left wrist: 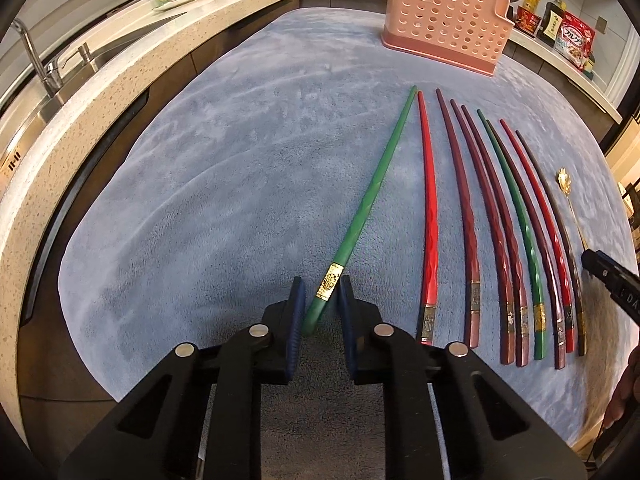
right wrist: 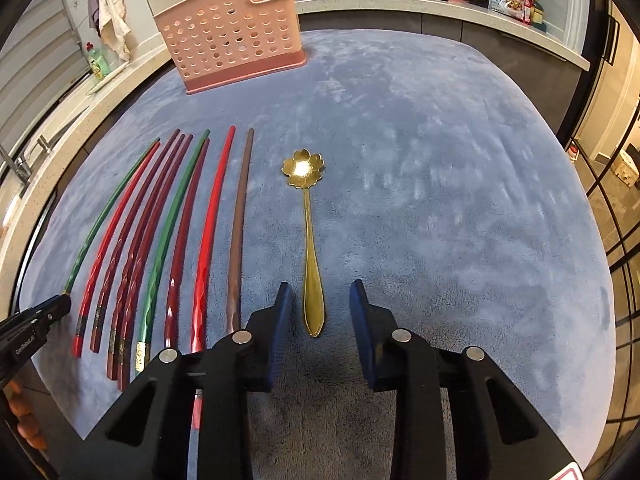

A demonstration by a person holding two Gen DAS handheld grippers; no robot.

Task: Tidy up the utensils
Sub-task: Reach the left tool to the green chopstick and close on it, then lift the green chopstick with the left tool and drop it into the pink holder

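Left gripper point(left wrist: 322, 300) is clamped on a green chopstick point(left wrist: 376, 184) with a gold band, left of the chopstick row point(left wrist: 516, 220). Right gripper point(right wrist: 322, 300) is parted around a gold flower-bowled spoon point(right wrist: 307, 216), untouched. A blue plush cloth point(left wrist: 224, 184) covers the worktop; a pink perforated holder point(right wrist: 230, 46) stands beyond the row.

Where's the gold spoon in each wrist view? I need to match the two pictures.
Left wrist: gold spoon at the far right edge, right of the chopstick row.
Right wrist: gold spoon at center, handle end between the hand-held gripper fingers.
Shared landmark: pink holder at the far end of the mat.
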